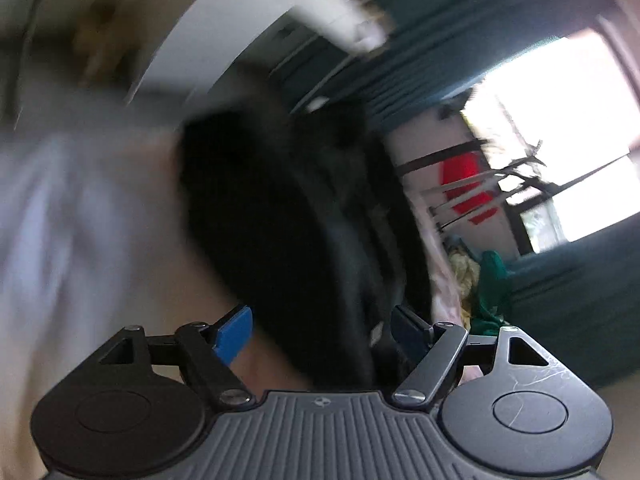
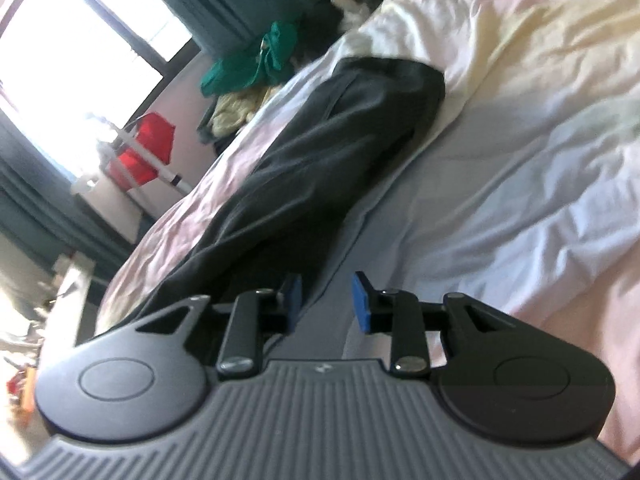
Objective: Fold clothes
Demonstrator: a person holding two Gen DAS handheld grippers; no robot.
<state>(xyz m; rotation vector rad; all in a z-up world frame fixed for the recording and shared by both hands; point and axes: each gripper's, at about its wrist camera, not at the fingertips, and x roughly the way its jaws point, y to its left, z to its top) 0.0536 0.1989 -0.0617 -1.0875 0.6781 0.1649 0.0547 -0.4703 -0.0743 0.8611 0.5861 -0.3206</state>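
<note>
Lying along the bed (image 2: 520,160) toward 12 o'clock: dark trousers (image 2: 320,152). Right hand-held gripper (image 2: 326,300) partly open, empty; left hand-held gripper (image 1: 320,332) wide open around blurred dark cloth.

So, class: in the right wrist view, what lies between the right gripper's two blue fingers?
Only bare pale bedsheet. The right gripper is open, and the dark garment lies just beside its left finger, not between them.
</note>
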